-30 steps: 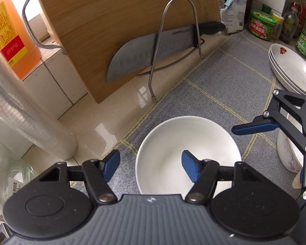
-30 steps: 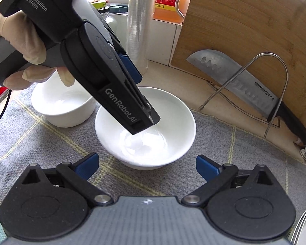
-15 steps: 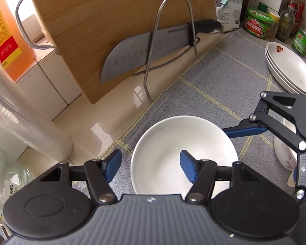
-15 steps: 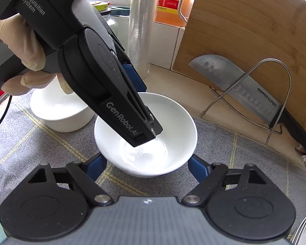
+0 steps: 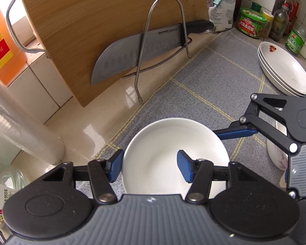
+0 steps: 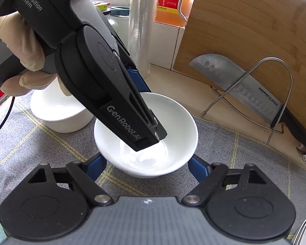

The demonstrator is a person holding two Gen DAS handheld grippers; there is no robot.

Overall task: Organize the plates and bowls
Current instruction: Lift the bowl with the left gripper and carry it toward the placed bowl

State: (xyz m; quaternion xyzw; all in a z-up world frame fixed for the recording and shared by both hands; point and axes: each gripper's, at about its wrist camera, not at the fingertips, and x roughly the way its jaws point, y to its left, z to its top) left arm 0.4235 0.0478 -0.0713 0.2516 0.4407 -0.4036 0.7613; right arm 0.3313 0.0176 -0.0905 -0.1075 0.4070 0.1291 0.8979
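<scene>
Your left gripper (image 5: 150, 166) clamps the bowl's (image 5: 165, 143) wall; your right gripper (image 6: 146, 166) grips its outside, near the mat's (image 5: 224, 77) back edge.

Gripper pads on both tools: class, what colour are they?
Blue pads, clearest in the left wrist view.

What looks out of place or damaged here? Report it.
Nothing spilled or broken. One oddity: the same white bowl is held twice, the left gripper pinching its rim, the right gripper clasping its sides.

Two white bowls (image 6: 146, 143) (image 6: 59, 112); three stacked plates (image 5: 285, 69); one knife (image 5: 136, 51); one cutting board (image 5: 104, 20).
</scene>
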